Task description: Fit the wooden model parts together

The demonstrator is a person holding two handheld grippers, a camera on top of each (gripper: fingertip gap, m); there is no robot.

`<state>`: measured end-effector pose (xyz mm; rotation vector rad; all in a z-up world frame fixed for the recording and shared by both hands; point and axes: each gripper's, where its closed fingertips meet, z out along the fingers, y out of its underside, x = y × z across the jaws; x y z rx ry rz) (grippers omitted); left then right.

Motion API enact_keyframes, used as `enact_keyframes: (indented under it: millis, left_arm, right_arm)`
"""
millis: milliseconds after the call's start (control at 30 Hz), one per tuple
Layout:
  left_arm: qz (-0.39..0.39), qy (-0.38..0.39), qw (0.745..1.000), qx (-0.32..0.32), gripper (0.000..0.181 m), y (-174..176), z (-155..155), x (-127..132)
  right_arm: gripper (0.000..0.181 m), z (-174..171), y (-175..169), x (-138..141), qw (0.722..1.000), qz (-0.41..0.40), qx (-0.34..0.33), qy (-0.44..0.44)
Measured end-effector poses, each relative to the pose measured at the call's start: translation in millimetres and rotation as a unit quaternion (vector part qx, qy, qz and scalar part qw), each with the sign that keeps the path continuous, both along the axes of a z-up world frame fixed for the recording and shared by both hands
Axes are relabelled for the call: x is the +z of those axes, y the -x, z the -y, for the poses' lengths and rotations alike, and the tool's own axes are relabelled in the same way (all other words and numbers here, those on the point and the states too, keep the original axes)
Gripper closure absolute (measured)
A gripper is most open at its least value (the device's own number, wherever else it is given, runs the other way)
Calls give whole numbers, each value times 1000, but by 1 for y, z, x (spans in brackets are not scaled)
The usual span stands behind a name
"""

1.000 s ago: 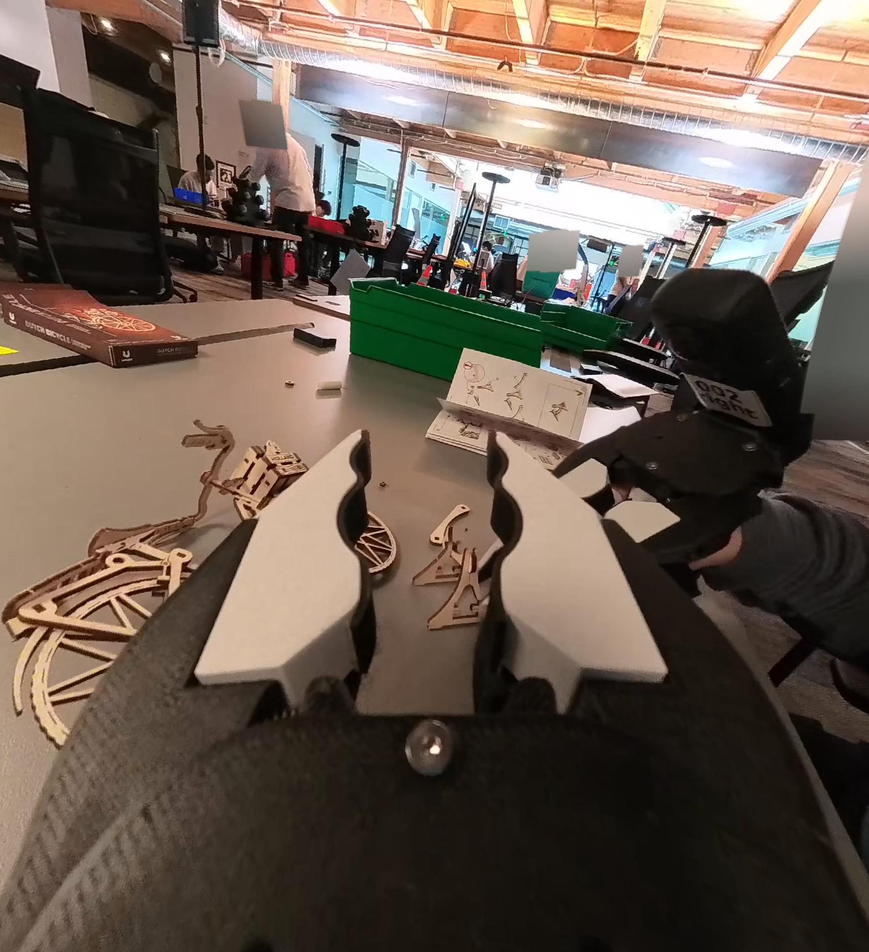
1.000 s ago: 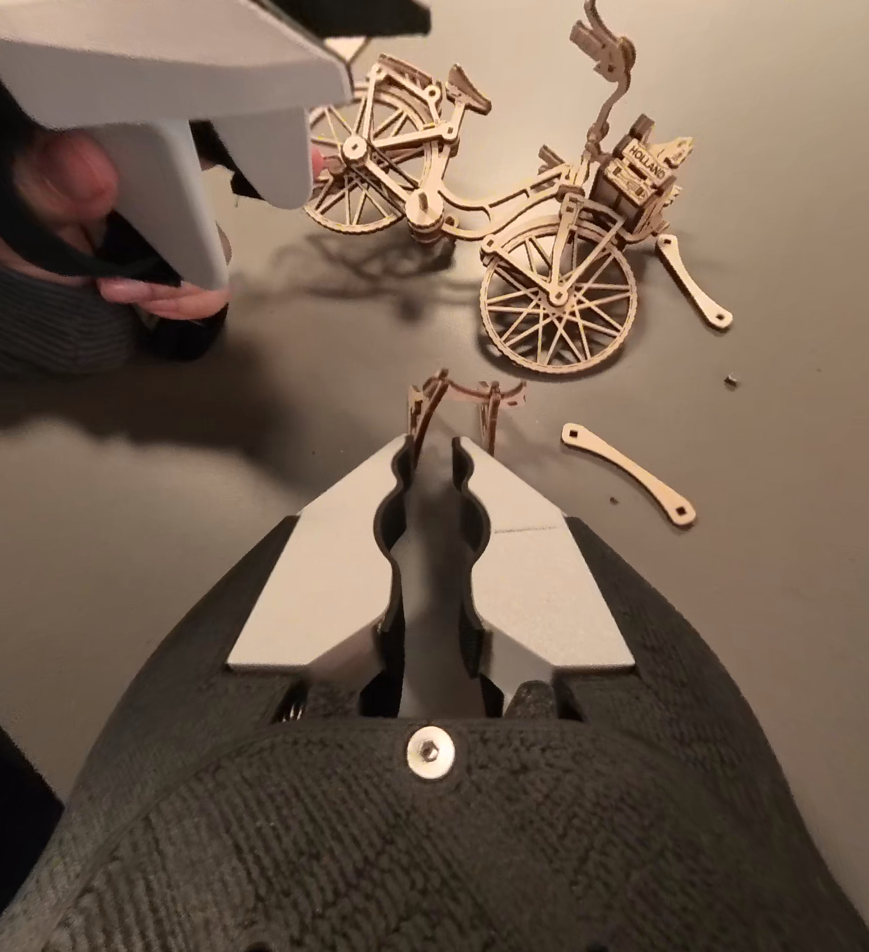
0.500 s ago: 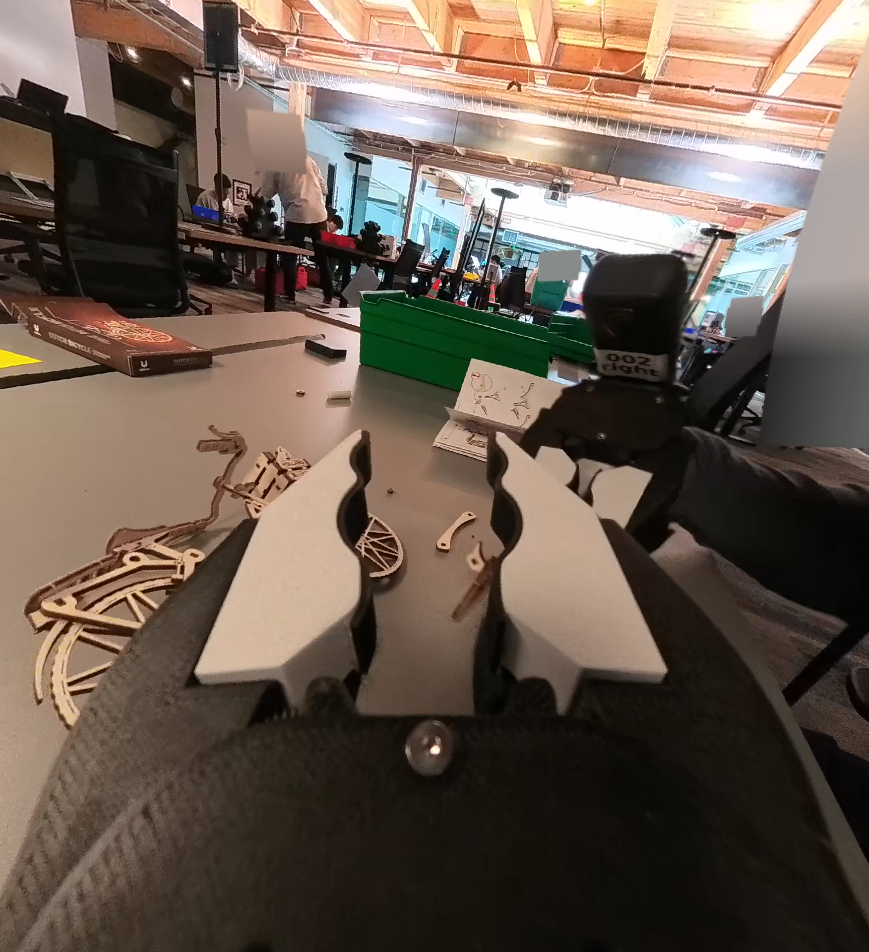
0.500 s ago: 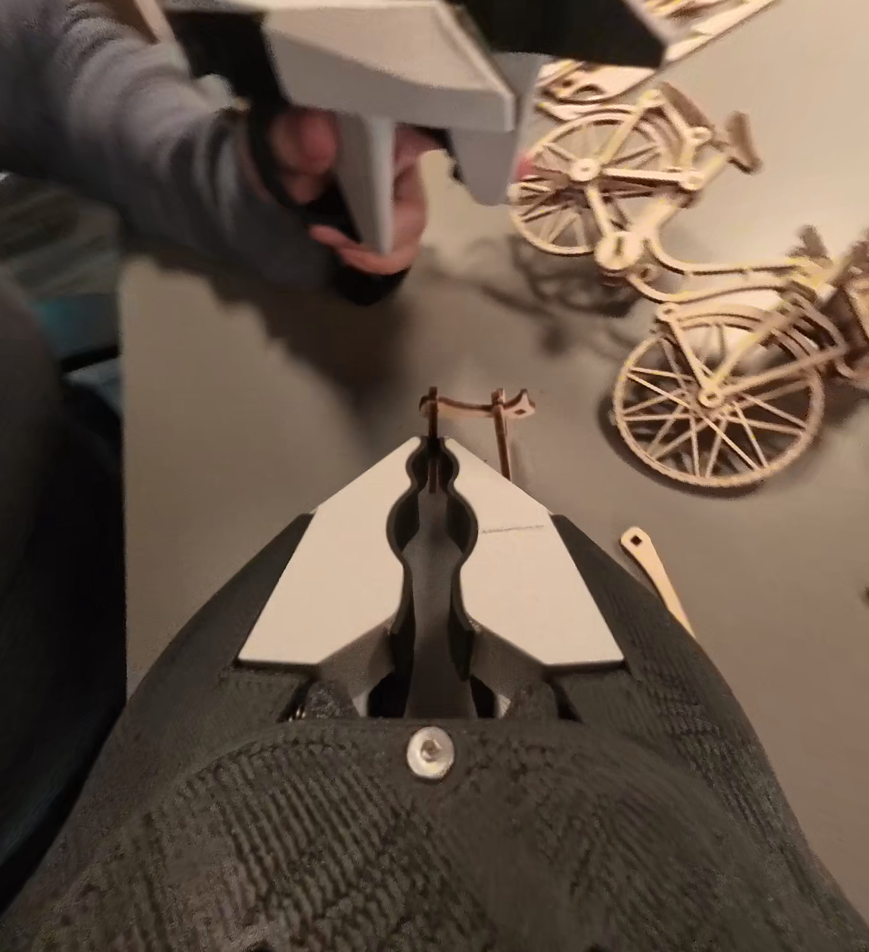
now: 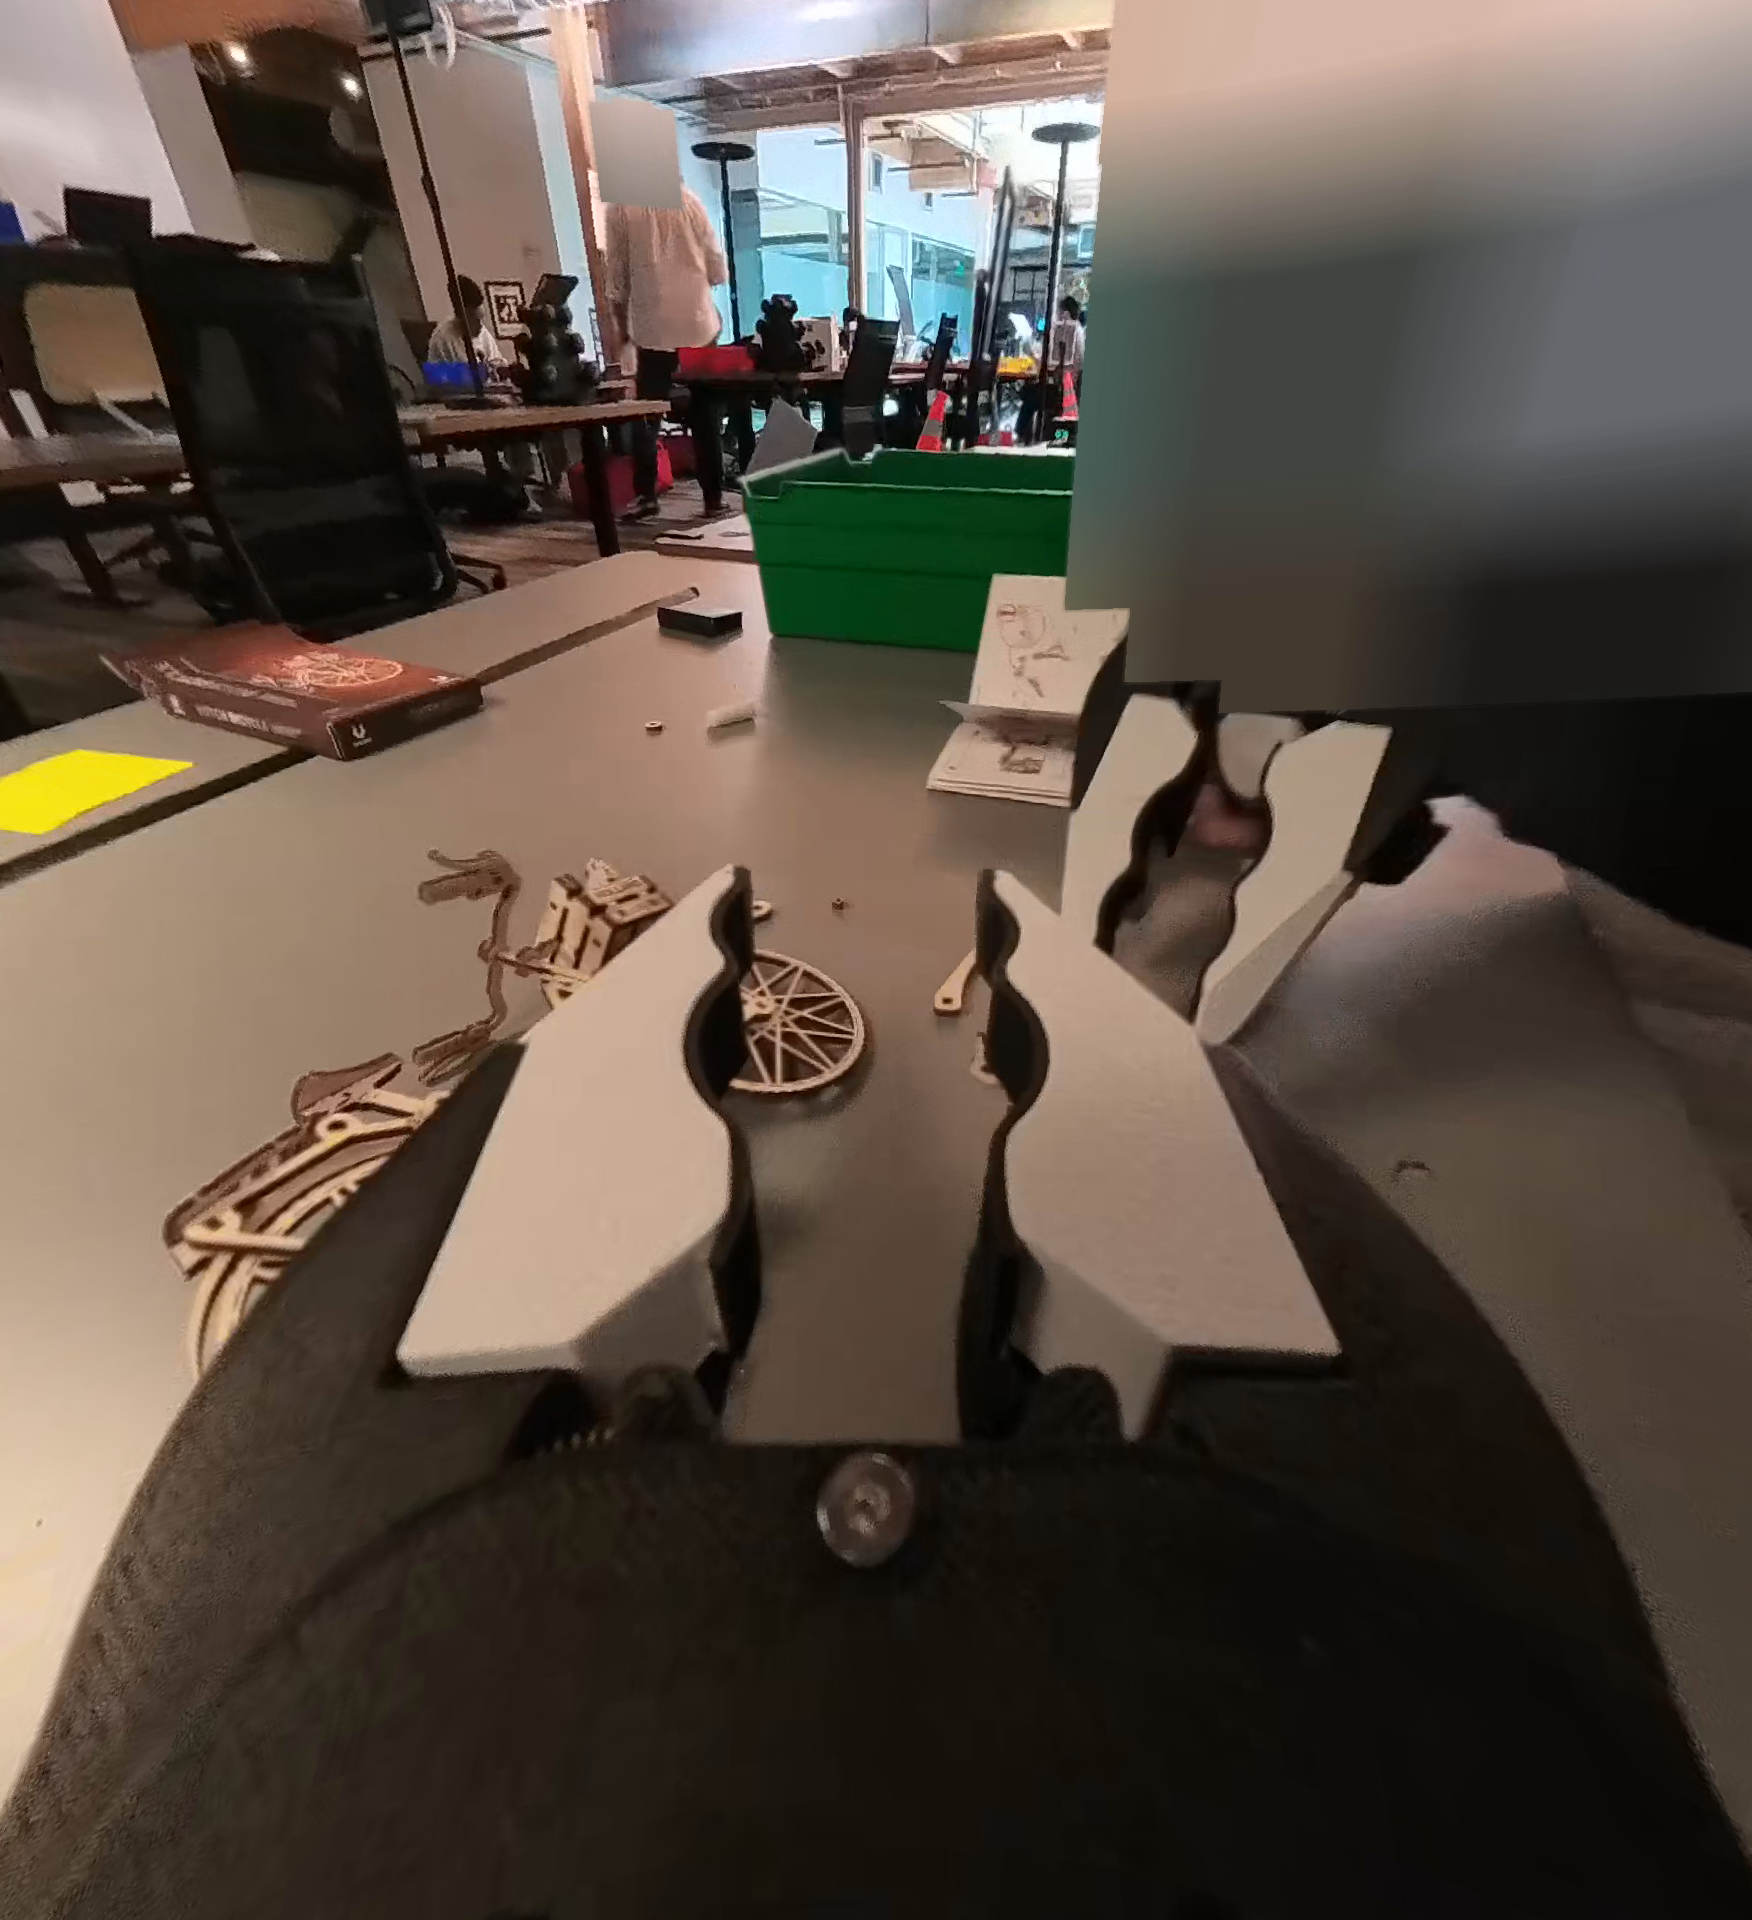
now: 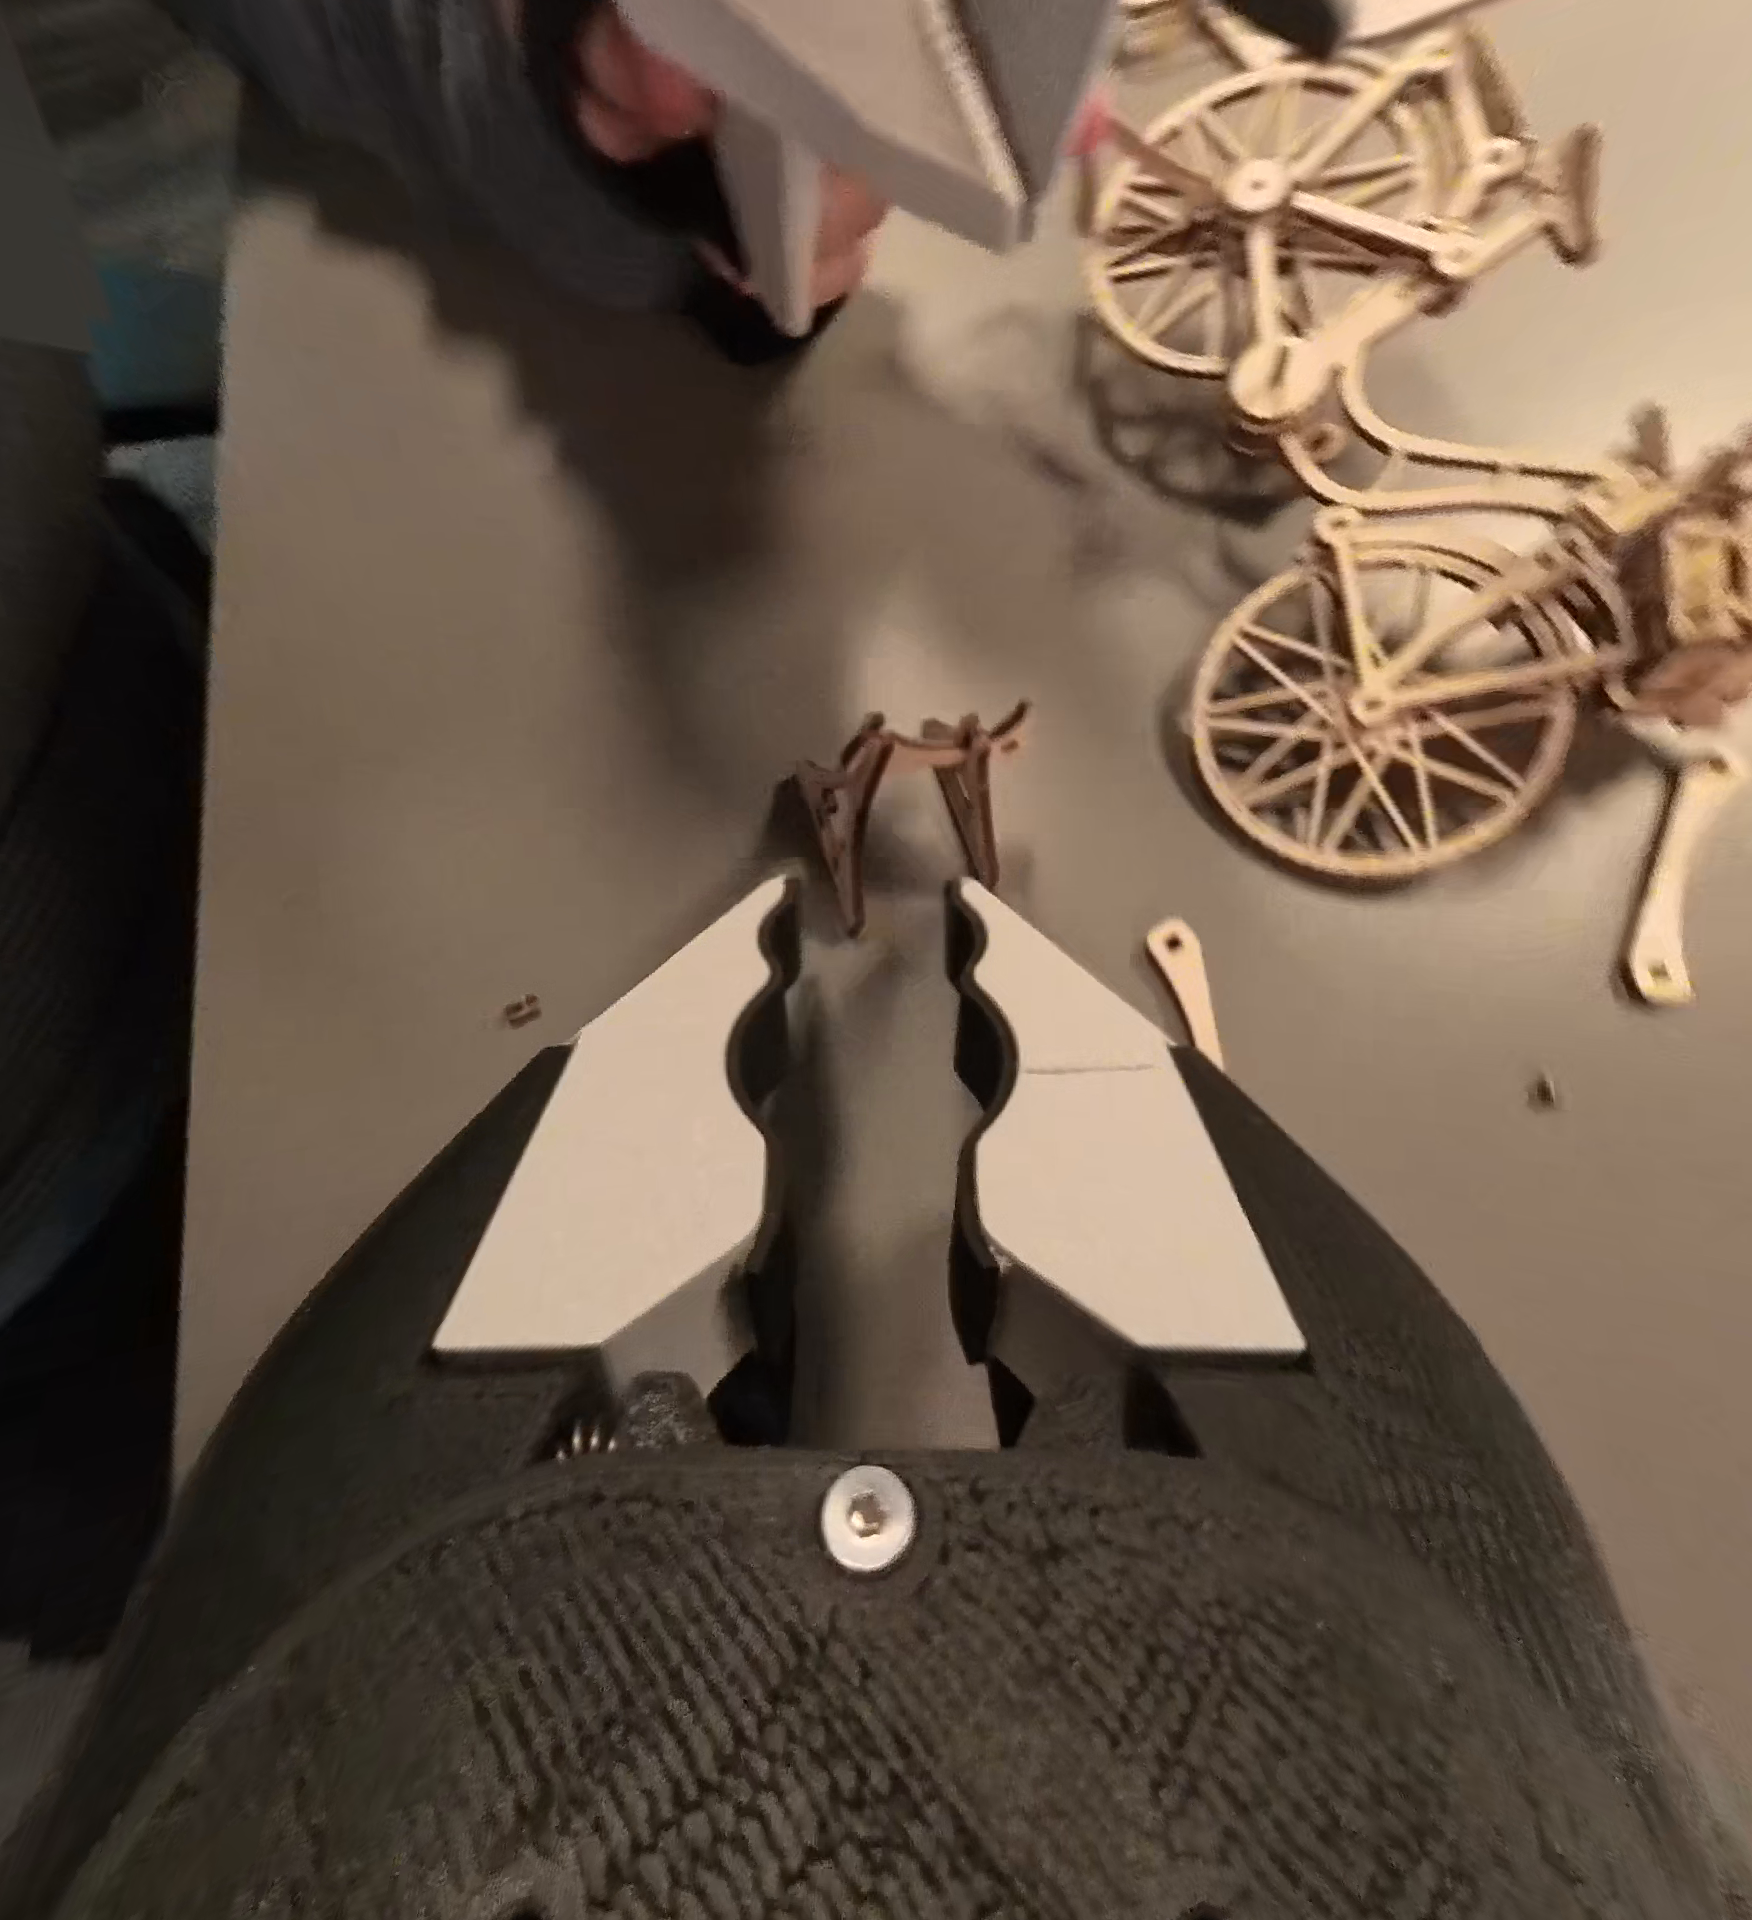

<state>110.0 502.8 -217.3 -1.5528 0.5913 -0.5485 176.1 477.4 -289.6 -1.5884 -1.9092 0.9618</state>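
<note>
A wooden model bicycle (image 6: 1371, 707) lies on its side on the grey table (image 6: 539, 623); it also shows in the left wrist view (image 5: 799, 1023). A small dark wooden stand part (image 6: 903, 790) stands on the table just beyond my right gripper (image 6: 872, 894). That gripper is open, with one leg of the part near the gap between the tips. My left gripper (image 5: 867, 894) is open and empty, low over the table beside the bicycle. It also appears in the right wrist view (image 6: 872, 125), blurred. The right gripper also shows in the left wrist view (image 5: 1215, 862).
Two loose wooden strips (image 6: 1184, 987) (image 6: 1672, 883) lie right of the stand part. A green bin (image 5: 903, 551), an instruction booklet (image 5: 1017, 717), a brown box (image 5: 300, 691) and a yellow sheet (image 5: 51, 790) sit farther back. The table edge (image 6: 212, 727) runs close on the left. Some 10 centimeters of space lies between my two pairs of fingers.
My right gripper was shut on the small stand part half a second ago; it has opened and the part stands free on the table. The left gripper has swung toward the right gripper.
</note>
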Motion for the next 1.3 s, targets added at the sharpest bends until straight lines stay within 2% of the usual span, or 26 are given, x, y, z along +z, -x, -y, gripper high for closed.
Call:
enact_keyframes:
  millis: [67, 133, 200, 333, 500, 667, 867, 1200, 1300]
  left_arm:
    - [-25, -12, 1000, 2, 141, -5, 2, -2]
    - [-56, -5, 998, 13, 146, -6, 1, -8]
    - [-91, 21, 996, 6, 146, -9, 2, -18]
    - [-147, 78, 986, 1, 147, -10, 4, -42]
    - [-181, 126, 975, -21, 146, -16, 12, -61]
    - [-178, 158, 971, -36, 146, -17, 13, -67]
    - [-185, 163, 968, -43, 146, -18, 16, -70]
    - [-190, 173, 965, -52, 146, -17, 20, -74]
    - [-191, 177, 964, -55, 146, -17, 22, -75]
  right_arm:
    - [145, -6, -5, 5, 995, -22, -94, -6]
    - [126, -8, -5, 12, 981, -51, -189, -16]
    - [124, -6, -4, 13, 959, -67, -273, -29]
    - [128, 1, 5, 12, 936, -55, -343, -62]
    - [128, -2, 16, 9, 922, -56, -377, -73]
    - [128, -2, 22, 4, 920, -48, -381, -80]
    - [131, -4, 23, -3, 919, -25, -384, -84]
    - [136, -19, 0, -6, 901, -4, -420, -106]
    - [143, -11, 6, -3, 910, -23, -406, -76]
